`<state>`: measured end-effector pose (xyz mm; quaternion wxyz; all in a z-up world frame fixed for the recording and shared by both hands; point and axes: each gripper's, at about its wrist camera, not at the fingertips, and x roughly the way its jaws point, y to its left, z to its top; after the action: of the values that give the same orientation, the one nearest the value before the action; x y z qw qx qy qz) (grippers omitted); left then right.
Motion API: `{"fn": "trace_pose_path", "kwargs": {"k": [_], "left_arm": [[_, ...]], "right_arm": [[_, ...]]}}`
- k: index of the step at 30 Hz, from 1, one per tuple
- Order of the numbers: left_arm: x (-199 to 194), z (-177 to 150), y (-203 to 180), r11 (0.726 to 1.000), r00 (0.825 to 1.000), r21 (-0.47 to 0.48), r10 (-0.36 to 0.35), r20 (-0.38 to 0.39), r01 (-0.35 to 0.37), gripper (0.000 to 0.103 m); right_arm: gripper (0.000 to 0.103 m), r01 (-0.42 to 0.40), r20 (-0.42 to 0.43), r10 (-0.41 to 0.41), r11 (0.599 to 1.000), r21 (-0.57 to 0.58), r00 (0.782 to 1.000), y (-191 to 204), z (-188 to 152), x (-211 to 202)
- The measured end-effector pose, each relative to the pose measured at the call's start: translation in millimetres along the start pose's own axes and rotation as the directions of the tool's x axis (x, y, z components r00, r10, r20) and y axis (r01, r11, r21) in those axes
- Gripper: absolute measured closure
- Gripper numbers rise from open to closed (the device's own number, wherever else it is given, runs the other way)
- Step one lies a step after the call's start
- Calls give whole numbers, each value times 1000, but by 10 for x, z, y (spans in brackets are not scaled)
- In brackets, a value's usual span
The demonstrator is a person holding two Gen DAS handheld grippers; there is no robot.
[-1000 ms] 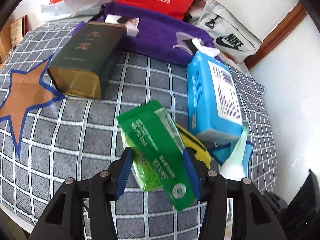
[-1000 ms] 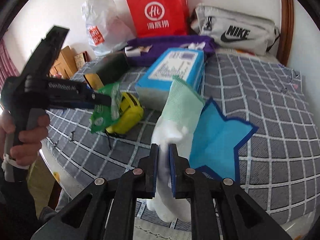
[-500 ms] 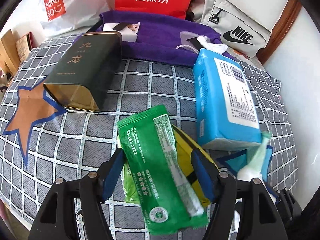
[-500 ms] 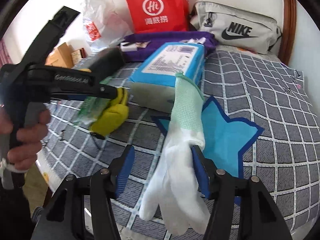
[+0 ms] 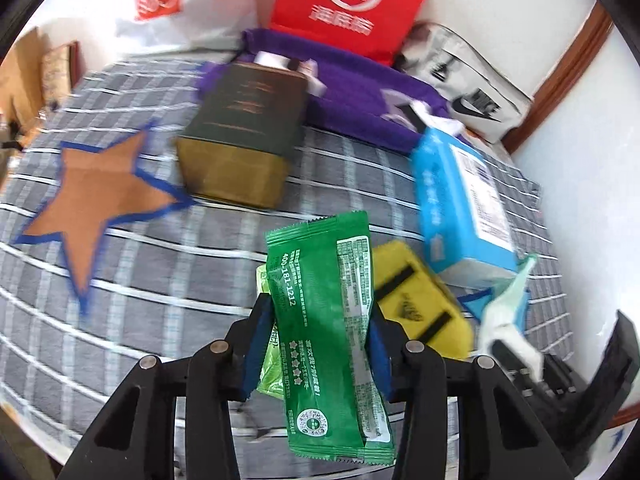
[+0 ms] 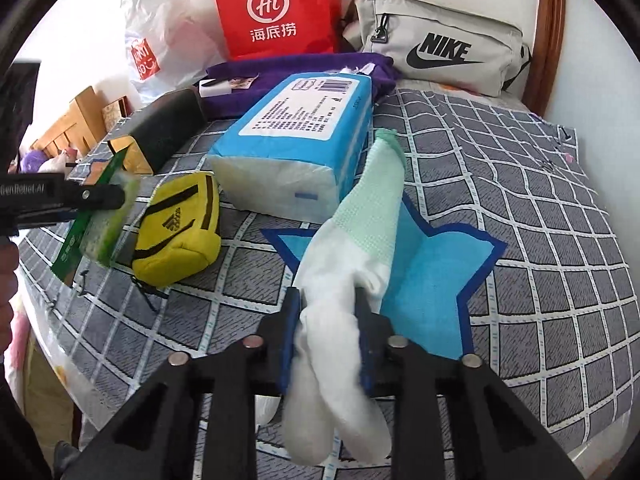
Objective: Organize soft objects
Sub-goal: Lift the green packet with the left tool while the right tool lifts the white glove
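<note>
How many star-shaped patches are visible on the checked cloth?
2. The orange star lies at the cloth's left side, beside the dark green tin. The blue star lies at the right, under the white glove. Others may be hidden under the items.

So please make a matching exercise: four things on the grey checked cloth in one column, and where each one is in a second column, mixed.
Things:
1. green foil packet
2. white knit glove with pale green cuff
3. small yellow zip pouch
4. dark green tin box

Places:
A. lying over the blue star patch
B. beside the orange star patch
C. between the pads of the left gripper
D. in front of the blue tissue pack

Pairs: 1-C, 2-A, 3-D, 4-B
</note>
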<state>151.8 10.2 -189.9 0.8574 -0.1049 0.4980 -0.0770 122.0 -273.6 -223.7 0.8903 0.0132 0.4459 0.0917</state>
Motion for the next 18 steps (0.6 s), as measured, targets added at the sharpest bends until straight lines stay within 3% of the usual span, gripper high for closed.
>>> {"fn": "trace_pose_path", "kwargs": {"k": [5, 10, 13, 18], "left_arm": [[-137, 66, 289, 994, 994, 0, 108, 22, -108, 61], [34, 79, 243, 1000, 998, 16, -25, -58, 26, 61], [74, 12, 200, 999, 998, 18, -51, -35, 51, 65], [42, -38, 165, 985, 985, 22, -168, -45, 169, 67]], "right_arm": [[80, -9, 10, 10, 1000, -14, 1000, 96, 39, -69], [80, -20, 8, 20, 999, -27, 1000, 218, 79, -27], [80, -15, 1, 15, 999, -37, 1000, 273, 77, -16], [80, -21, -11, 21, 999, -43, 1000, 272, 25, -13]]}}
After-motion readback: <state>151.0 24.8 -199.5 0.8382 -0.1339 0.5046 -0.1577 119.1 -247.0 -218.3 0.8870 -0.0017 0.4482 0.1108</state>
